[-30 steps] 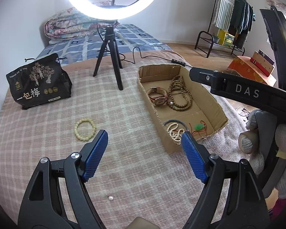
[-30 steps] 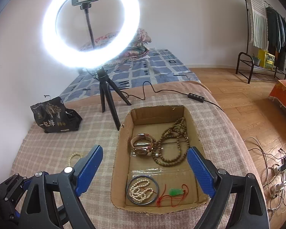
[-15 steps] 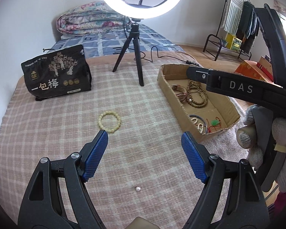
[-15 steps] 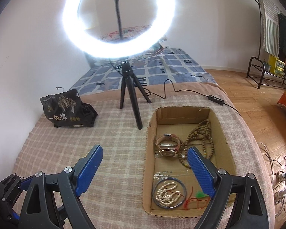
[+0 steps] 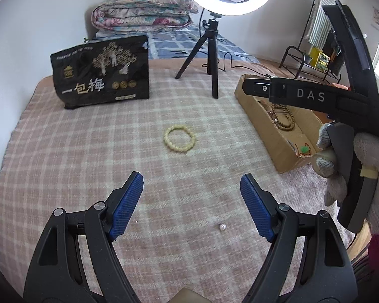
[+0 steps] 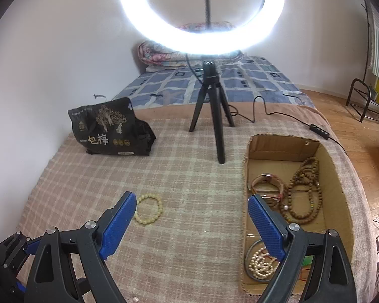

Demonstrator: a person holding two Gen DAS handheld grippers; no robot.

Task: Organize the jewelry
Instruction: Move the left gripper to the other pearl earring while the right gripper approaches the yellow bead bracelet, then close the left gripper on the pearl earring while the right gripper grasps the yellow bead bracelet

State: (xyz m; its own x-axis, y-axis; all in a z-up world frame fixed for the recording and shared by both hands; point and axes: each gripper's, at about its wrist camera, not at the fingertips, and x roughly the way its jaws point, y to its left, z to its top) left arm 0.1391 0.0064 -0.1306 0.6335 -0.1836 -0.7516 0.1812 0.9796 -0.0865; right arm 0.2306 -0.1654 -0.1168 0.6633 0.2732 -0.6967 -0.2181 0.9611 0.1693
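A pale yellow bead bracelet (image 5: 179, 139) lies on the checked cloth, ahead of my open, empty left gripper (image 5: 191, 184). It also shows in the right wrist view (image 6: 148, 209), just beyond the left finger of my open, empty right gripper (image 6: 192, 207). A small loose pearl (image 5: 222, 226) lies near the left gripper's right finger. The cardboard box (image 6: 341, 176) at the right holds a watch (image 6: 266, 181), brown bead strings (image 6: 304, 192), a white pearl bracelet (image 6: 260, 262) inside a dark bangle, and a green pendant on red cord (image 5: 304, 149).
A ring light on a black tripod (image 6: 214, 116) stands behind the box's left side, its cable trailing right. A black snack bag (image 5: 101, 75) stands at the back left. The gloved hand holding the right gripper's body (image 5: 341, 106) hangs over the box in the left wrist view.
Both grippers have swung left, away from the box. The yellow bracelet now sits centred ahead of the left gripper and has come into the right wrist view. Both stay open.
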